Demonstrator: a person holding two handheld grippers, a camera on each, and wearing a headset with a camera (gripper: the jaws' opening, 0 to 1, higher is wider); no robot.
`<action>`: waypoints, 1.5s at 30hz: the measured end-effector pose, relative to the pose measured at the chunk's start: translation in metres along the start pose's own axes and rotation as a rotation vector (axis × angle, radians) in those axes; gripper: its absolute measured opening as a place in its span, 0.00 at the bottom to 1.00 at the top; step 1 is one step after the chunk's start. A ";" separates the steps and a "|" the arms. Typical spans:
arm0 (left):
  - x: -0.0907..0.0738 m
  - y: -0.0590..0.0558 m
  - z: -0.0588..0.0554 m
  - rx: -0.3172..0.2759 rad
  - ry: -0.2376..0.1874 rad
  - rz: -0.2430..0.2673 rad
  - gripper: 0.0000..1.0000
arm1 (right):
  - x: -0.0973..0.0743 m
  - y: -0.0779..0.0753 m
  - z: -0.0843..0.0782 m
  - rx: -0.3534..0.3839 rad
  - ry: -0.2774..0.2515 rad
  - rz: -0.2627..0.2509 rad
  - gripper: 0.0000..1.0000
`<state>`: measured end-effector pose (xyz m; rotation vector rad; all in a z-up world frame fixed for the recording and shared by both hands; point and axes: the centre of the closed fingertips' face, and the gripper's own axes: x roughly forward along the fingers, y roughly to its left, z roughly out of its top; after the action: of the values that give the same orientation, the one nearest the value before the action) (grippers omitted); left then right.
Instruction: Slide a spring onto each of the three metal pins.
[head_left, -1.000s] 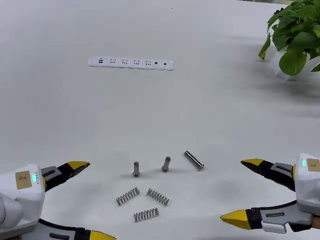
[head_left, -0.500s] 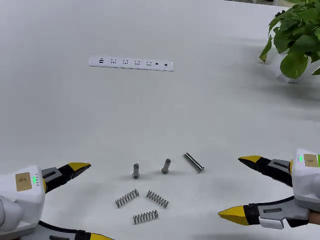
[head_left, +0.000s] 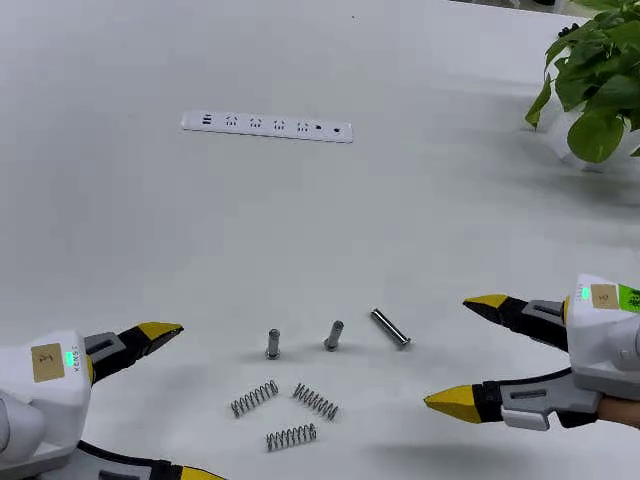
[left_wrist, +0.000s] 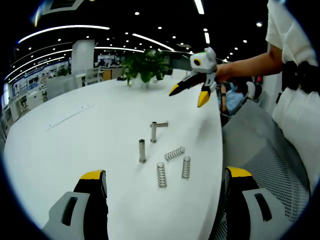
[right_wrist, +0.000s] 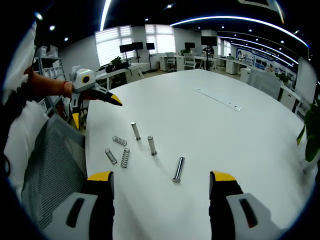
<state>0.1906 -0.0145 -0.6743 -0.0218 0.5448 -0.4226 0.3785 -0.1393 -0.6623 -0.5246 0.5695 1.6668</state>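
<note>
- Desk (head_left: 320, 230): white, matte.
- Left pin (head_left: 273, 343) and middle pin (head_left: 334, 335): short grey steel cylinders, each standing on end, near one another but apart, at 6 o'clock in the head view.
- Right pin (head_left: 390, 328): same grey steel, lying flat at 3 o'clock of the middle pin. Its axis runs 10 to 4 o'clock, with the wider head at the 4 o'clock end.
- Left spring (head_left: 254, 397), right spring (head_left: 315, 399), near spring (head_left: 291, 436): thin bare wire coils, all lying flat and loose at 6 o'clock of the two upright pins. None touches a pin or another spring.
- Left claw (head_left: 195, 401): released, yellow-tipped jaws wide apart, at 9 o'clock of the springs, touching nothing.
- Right claw (head_left: 448, 351): released, jaws wide apart, at 4 o'clock of the right pin, apart from it.
- Power strip (head_left: 266, 125): white, flat, at 11 o'clock of the pins, well apart.
- Plant (head_left: 595, 75): green leaves, at 2 o'clock.
</note>
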 end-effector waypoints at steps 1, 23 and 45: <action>0.000 0.001 0.000 -0.001 -0.002 0.000 1.00 | 0.002 -0.001 0.003 0.003 0.005 -0.001 0.77; 0.005 0.002 0.006 -0.003 -0.016 0.004 1.00 | 0.049 -0.037 0.003 0.123 0.182 -0.087 0.46; 0.007 0.002 0.007 -0.028 -0.027 0.006 1.00 | 0.095 -0.041 -0.015 0.141 0.393 -0.084 0.25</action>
<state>0.2005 -0.0157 -0.6717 -0.0528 0.5245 -0.4086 0.4041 -0.0702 -0.7364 -0.7690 0.9309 1.4380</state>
